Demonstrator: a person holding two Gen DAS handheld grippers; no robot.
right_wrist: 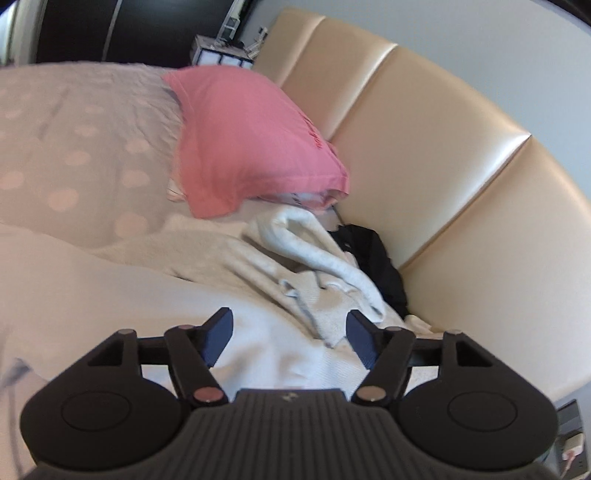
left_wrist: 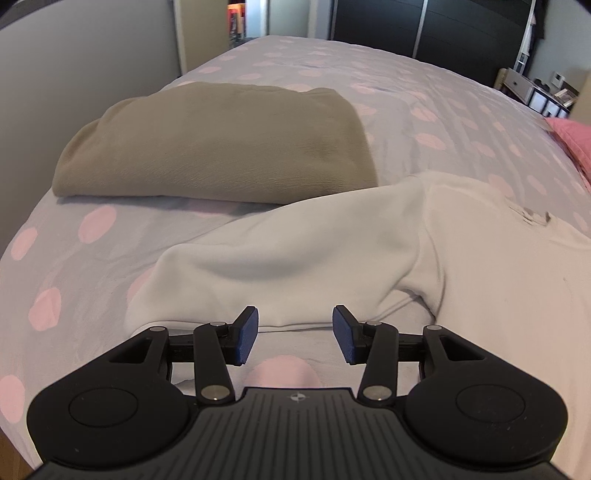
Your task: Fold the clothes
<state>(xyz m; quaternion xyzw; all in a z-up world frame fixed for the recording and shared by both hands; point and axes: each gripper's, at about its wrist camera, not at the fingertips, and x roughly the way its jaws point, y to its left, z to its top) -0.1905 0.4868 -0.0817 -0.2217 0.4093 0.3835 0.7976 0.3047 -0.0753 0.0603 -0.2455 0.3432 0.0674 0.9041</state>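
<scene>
A white sweatshirt lies spread on the bed, one sleeve reaching toward the lower left. My left gripper hovers open just above the sleeve's near edge, nothing between its blue pads. Beyond it sits a folded olive-tan garment. In the right wrist view the same white sweatshirt fills the lower left. My right gripper is open over its rumpled edge, beside a bunched cream knit garment. A dark garment lies against the headboard.
The bed has a grey duvet with pink dots. A pink pillow leans on the cream padded headboard. A dark wardrobe and a small shelf unit stand past the bed's far side.
</scene>
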